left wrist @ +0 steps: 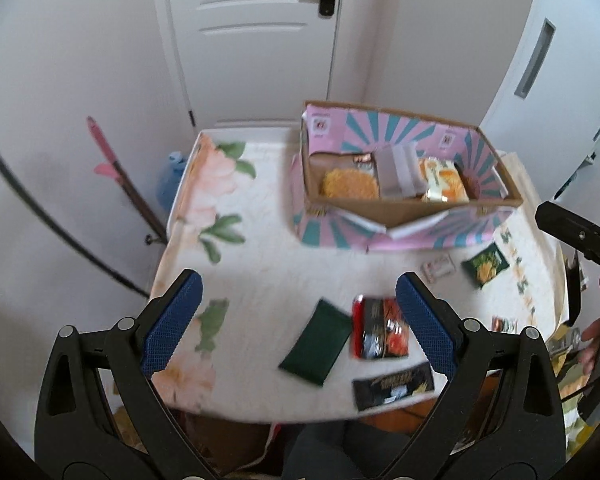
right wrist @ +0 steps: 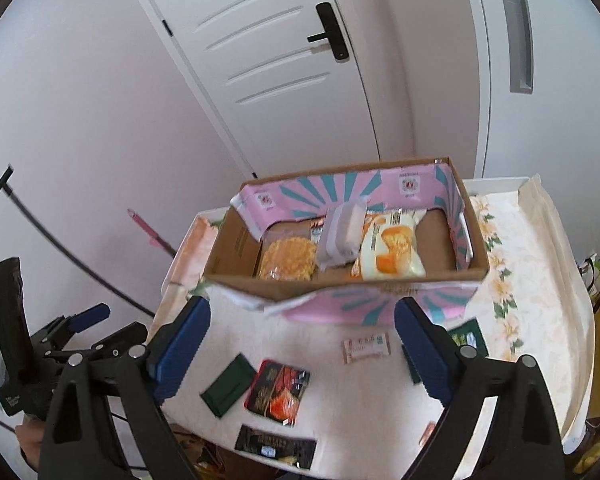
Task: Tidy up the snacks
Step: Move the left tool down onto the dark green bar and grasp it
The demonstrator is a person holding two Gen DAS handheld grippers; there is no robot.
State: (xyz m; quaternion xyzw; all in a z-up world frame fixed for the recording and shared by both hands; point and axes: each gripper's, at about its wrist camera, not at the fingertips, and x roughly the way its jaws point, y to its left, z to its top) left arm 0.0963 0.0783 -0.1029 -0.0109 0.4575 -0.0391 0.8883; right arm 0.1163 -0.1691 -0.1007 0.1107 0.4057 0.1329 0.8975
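Both tools are idle above the table. The left gripper (left wrist: 298, 320) stands with its blue-padded jaws spread wide and nothing between them; the right gripper (right wrist: 302, 344) is likewise spread and empty.

The pink-and-teal cardboard box (left wrist: 400, 210) sits at the far side of the floral-clothed table (left wrist: 260, 240), flaps folded down, already holding a yellow noodle block (left wrist: 350, 184), a grey-white wrapped packet (left wrist: 398, 174) and an orange-and-white bread packet (left wrist: 446, 182).

Loose snacks remain on the cloth nearer the operator:
- dark green flat pouch (left wrist: 316, 342), touching the red-and-black foil packet (left wrist: 380, 330) beside it;
- black bar wrapper with gold print (left wrist: 394, 386), at the table's near edge;
- small pink-and-white sachet (left wrist: 438, 268) and green-and-yellow packet (left wrist: 486, 266), just in front of the box.

Both views are blurred, so the wrappers' printing cannot be read.

Risks, as judged:
- The green pouch and red packet touch; a wide grasp may catch both or shove one aside.
- The black bar lies at the edge; a glancing contact could push it off.
- Flat packets on soft cloth invite pinching the fabric and dragging it, shifting the box.
- The box's lowered front flap could snag a packet carried in low.
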